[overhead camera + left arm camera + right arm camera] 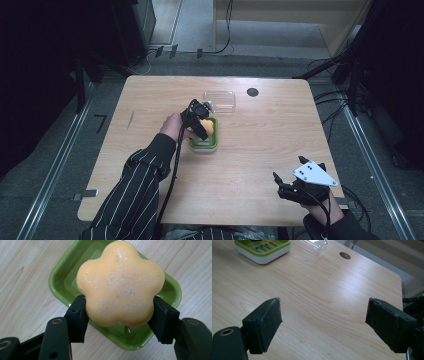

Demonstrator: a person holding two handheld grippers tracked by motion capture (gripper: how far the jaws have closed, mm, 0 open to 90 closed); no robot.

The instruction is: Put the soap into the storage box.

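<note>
The left tool (119,308) is clamped on an orange flower-shaped soap (120,283). Its two black jaws press against opposite sides of the soap, one on each lower lobe, and the soap fills the gap between them. In the left gripper view the soap hangs directly above the green soap dish (61,277), which serves here as the landmark. The soap covers most of the dish interior, and the pictures do not settle whether its underside touches the dish.

In the high view the left tool (202,120) stands over the near-left portion of the green soap dish (216,135), with the person's left hand (172,127) just to the left of the dish and a striped sleeve (135,185) trailing back toward the near edge of the bench (260,150). The soap (210,126) shows as an orange patch inside the outline of the dish.

A clear plastic lid (220,100) lies on the bench just beyond the dish, toward the far edge and slightly to the right. A dark round hole (252,92) in the bench top sits farther right of the lid.

The right tool (286,186) rests well apart from the dish, at the near-right corner of the bench. In the right gripper view its jaws stand wide, with bare bench (317,302) between them and nothing held. The dish (262,250) appears far ahead and to the left in that view.
</note>
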